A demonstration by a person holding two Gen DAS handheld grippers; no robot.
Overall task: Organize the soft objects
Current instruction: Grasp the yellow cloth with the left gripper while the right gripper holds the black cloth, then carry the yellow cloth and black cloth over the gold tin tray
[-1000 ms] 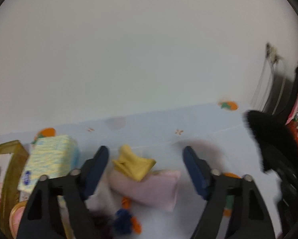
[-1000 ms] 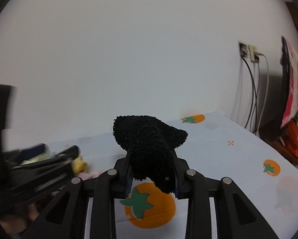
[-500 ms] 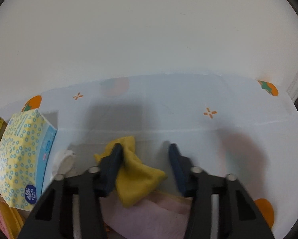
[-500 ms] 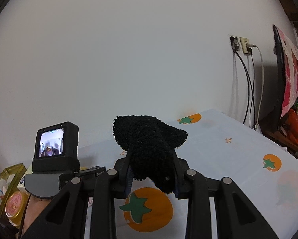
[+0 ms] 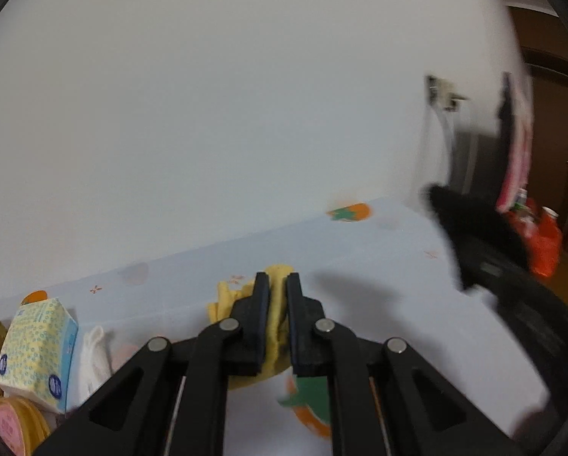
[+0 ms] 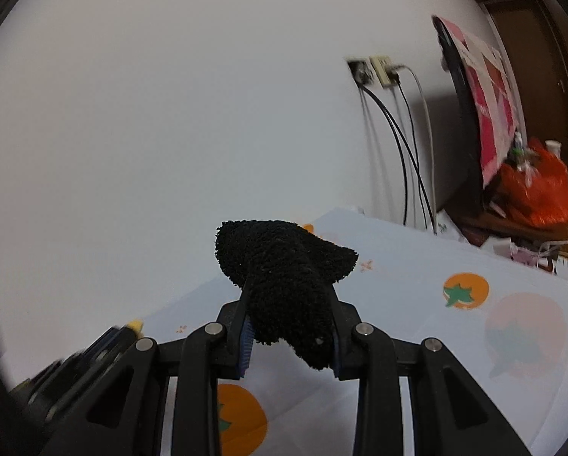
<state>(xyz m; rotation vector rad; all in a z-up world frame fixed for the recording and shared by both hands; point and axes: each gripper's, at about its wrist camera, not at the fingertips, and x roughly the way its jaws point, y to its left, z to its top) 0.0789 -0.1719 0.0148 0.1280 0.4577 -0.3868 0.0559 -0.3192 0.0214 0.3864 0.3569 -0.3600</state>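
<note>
Standing by the surface [image 5: 378, 266], a pale blue cloth printed with orange fruit, pushed against a white wall.

Biggest change: the left hand-held gripper [image 5: 277, 292], spread wide over the heap a second ago, has clamped together on the yellow cloth [image 5: 274, 326]. The cloth is squeezed flat between the two black fingers, a frill sticking out past the tips and another lobe sagging below. It looks lifted clear of the surface, though the picture is blurred and I cannot be sure.

Right hand-held gripper [image 6: 289, 296]: no change. It stays pinched on the black fuzzy sock [image 6: 284, 285], held up off the surface, toe end bulging above the fingers. From the left camera it shows only as a dark smear at far right.

Left behind at the left edge: tissue pack [image 5: 37, 353], a white soft item [image 5: 94, 353] just beside it, a pink-lidded tub [image 5: 16, 429] at the corner. The pink cloth that lay under the yellow one is now barely visible, if at all.

Judgement: both hands are loaded, one soft thing each. Picking is done for this pair; the next step is likely carrying and setting them down somewhere together. No destination is visible yet.
</note>
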